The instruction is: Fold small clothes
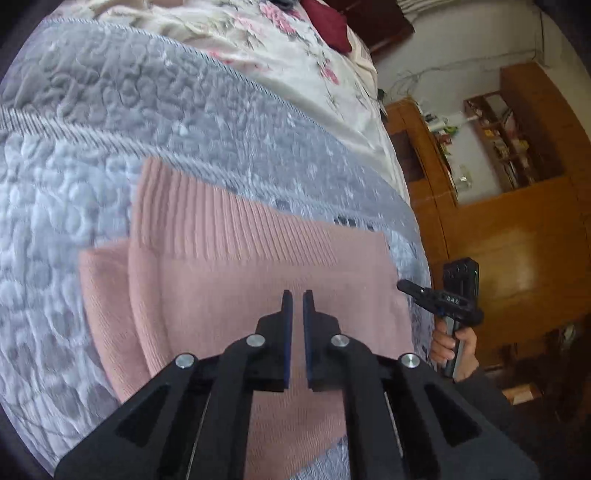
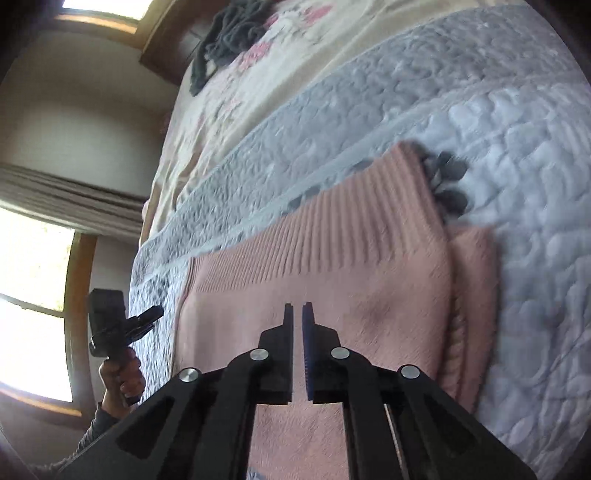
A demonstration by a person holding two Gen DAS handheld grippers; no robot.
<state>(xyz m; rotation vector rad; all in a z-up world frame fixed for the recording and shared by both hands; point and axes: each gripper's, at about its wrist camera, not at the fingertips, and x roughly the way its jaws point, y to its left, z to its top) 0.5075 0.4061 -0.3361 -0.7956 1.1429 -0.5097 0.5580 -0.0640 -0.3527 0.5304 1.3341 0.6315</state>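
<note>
A pink knit sweater (image 1: 240, 277) (image 2: 351, 277) lies folded on a grey quilted bedspread (image 1: 110, 129) (image 2: 480, 110), ribbed hem toward the far side. A folded-in part sticks out along one side (image 1: 103, 295) (image 2: 476, 295). My left gripper (image 1: 297, 293) hovers over the sweater's middle, fingers almost together with nothing between them. My right gripper (image 2: 298, 306) hangs over the same garment, also shut and empty. Each wrist view also shows the other gripper off the bed's edge, held in a hand: the right gripper (image 1: 404, 285) and the left gripper (image 2: 159, 311).
A floral sheet (image 1: 277, 48) covers the far part of the bed, with a dark red pillow (image 1: 328, 22) and a dark grey garment (image 2: 229, 33) on it. A wooden cabinet (image 1: 498, 221) with shelves stands beside the bed. A bright window (image 2: 29, 295) is on the other side.
</note>
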